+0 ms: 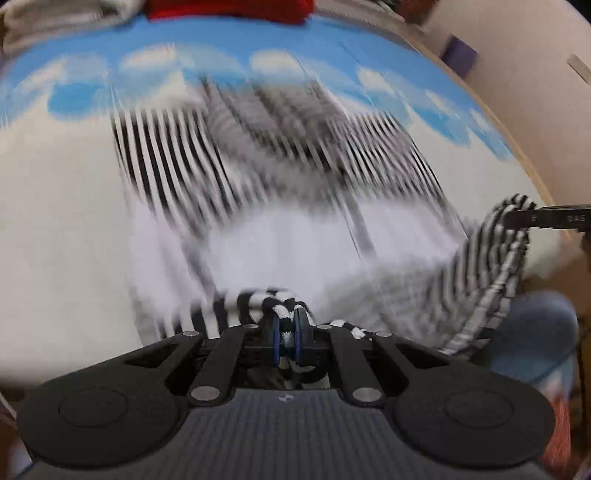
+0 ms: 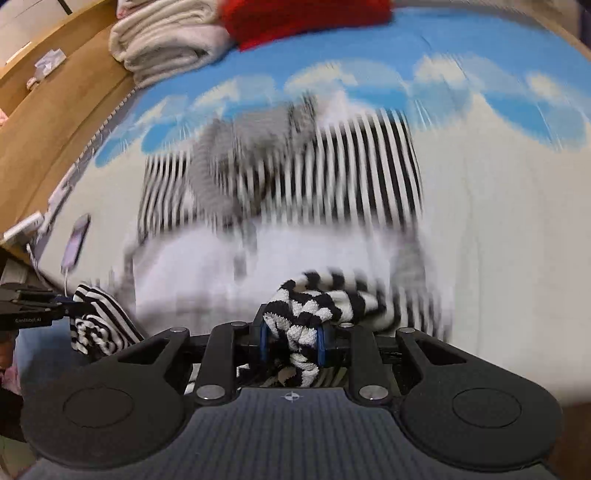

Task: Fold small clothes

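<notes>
A black-and-white striped garment [image 1: 177, 162] lies spread on a bed sheet [image 1: 55, 221] printed with blue sky and clouds; its far part is blurred by motion. My left gripper [image 1: 286, 328] is shut on a bunched near corner of the striped garment. My right gripper [image 2: 291, 332] is shut on the other near corner, a thicker wad of striped cloth [image 2: 314, 295]. In the left wrist view the right gripper [image 1: 517, 218] holds its corner lifted at the right edge. In the right wrist view the left gripper [image 2: 70, 306] holds its corner at the left.
Folded cream towels [image 2: 166, 37] and a red cloth [image 2: 303, 18] sit at the far end of the bed. A wooden bed frame [image 2: 48, 125] runs along the left, with a phone on a cable [image 2: 75, 240] near it. A person's blue-jeaned knee [image 1: 535, 332] shows at lower right.
</notes>
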Available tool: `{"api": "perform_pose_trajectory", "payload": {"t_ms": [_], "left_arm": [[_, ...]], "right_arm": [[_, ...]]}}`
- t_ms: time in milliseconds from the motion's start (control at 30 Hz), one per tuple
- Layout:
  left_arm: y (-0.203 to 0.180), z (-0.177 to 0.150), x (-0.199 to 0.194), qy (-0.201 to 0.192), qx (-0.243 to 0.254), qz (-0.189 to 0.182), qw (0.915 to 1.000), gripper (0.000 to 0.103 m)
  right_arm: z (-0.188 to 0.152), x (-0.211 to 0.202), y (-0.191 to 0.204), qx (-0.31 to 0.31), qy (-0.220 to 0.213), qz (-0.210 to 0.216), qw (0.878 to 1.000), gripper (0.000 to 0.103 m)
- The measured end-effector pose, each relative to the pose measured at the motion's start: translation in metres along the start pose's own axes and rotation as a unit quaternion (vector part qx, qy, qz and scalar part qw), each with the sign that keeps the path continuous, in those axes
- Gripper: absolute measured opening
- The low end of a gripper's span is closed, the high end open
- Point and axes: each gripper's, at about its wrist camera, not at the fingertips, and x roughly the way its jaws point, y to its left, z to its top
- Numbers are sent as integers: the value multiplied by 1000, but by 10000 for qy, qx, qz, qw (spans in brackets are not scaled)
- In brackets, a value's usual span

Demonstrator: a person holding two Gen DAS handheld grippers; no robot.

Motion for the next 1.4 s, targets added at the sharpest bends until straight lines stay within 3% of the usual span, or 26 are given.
{"api": "perform_pose_trajectory", "payload": {"t_ms": [67, 133, 167, 200, 233, 267, 300, 400, 567, 667, 700, 833, 933, 1000, 1167, 1233, 1267, 1300, 1333, 1400], "left_arm": [[19, 72, 10, -294, -526, 526, 9968, 8], [49, 135, 22, -738, -1351, 1035, 9826, 24], [67, 165, 31, -993, -1715, 1327, 9711, 37], [79, 183, 37, -1126, -1946, 1576, 9616, 74], [87, 196, 41, -1281, -2061, 1848, 9524, 93], [92, 203, 42, -1496, -2105, 2096, 9431, 94], [96, 204, 43, -1610, -2076, 2094, 9419, 94], [105, 178, 50, -1717, -1895, 1434, 9561, 94], [112, 108, 96, -1684, -2073, 1029, 9582, 94], [114, 83, 119, -1431, -2198, 982, 9600, 94], [114, 86, 121, -1255, -2076, 1013, 9648, 94], [119, 80, 107, -1256, -1373, 1056, 9768, 94], [127, 63, 109, -840, -1369, 576, 9853, 94], [127, 51, 110, -619, -1166, 467, 9901, 94], [137, 28, 119, -257, -1100, 308, 9931, 94], [141, 21, 122, -293, -1166, 199, 9925, 92], [140, 20, 121, -369, -1159, 106, 9925, 73], [139, 21, 119, -410, -1143, -65, 9926, 30], [138, 23, 115, -477, -1221, -166, 9912, 11], [134, 28, 98, -720, -1296, 14, 9889, 8]], "right_arm": [[81, 23, -5, 151, -123, -83, 9998, 27], [150, 51, -17, 685, -486, -487, 9953, 37], [171, 63, -22, 996, -675, -769, 9898, 59], [185, 73, -28, 1315, -899, -1146, 9806, 85], [188, 78, -29, 1400, -1051, -1335, 9755, 92], [186, 81, -30, 1328, -1209, -1354, 9744, 91], [177, 83, -31, 1185, -1333, -1230, 9763, 91], [128, 86, -41, 907, -1752, -807, 9770, 92], [61, 110, -71, 930, -2288, -1345, 9596, 91], [56, 128, -85, 1137, -1782, -1389, 9675, 87], [57, 131, -87, 1037, -1745, -1330, 9701, 86], [53, 137, -95, 879, -1448, -1274, 9773, 86], [45, 138, -94, 781, -1337, -1212, 9805, 86], [40, 137, -94, 763, -1319, -1195, 9811, 86], [25, 131, -104, 1125, -1076, -925, 9835, 86], [19, 134, -108, 1342, -972, -698, 9837, 83], [16, 135, -107, 1393, -995, -617, 9833, 54], [15, 135, -107, 1472, -1003, -596, 9822, 10], [14, 132, -106, 1608, -1065, -558, 9796, 12], [12, 111, -100, 1604, -1347, -660, 9756, 10]]}}
